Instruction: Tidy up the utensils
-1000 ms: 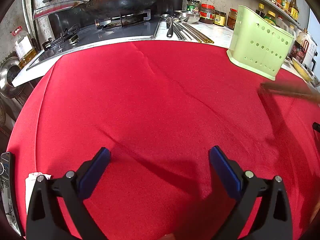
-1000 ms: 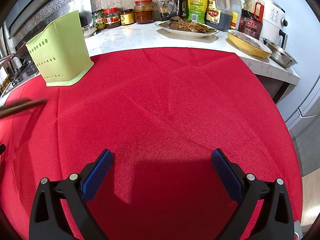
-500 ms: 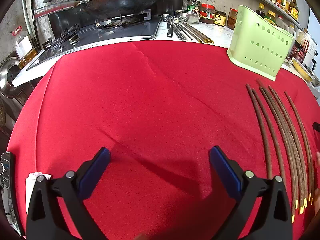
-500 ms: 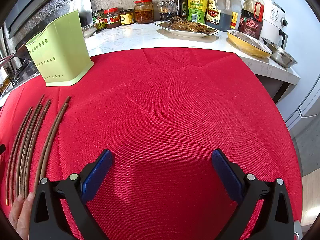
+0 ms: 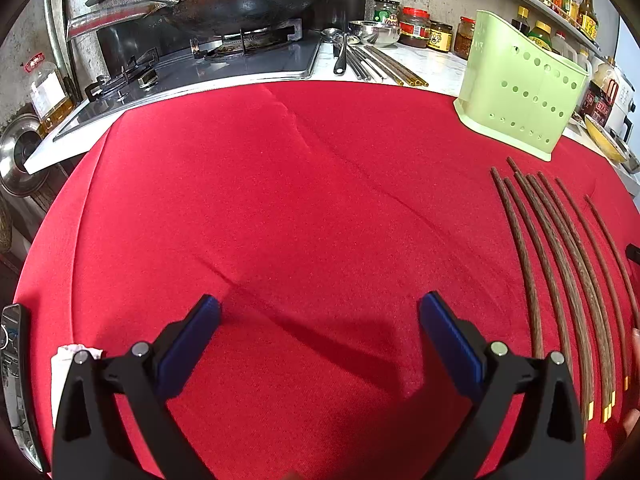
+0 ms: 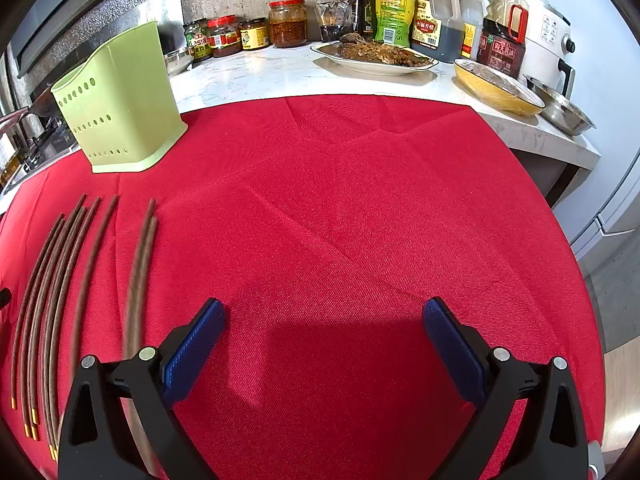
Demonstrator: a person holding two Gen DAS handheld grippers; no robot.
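Both grippers sit low in frame over the red cloth (image 5: pixel 280 200) — left gripper (image 5: pixel 320 320) with fingers wide apart, nothing between them; right gripper (image 6: pixel 324 322) likewise spread and empty. Brown chopsticks (image 5: pixel 560 264) lie fanned side by side on the cloth at the right edge of the left view, at the left edge of the right view, tips toward the green holder (image 6: pixel 120 100), which stands upright at upper left there — near them, not touching.
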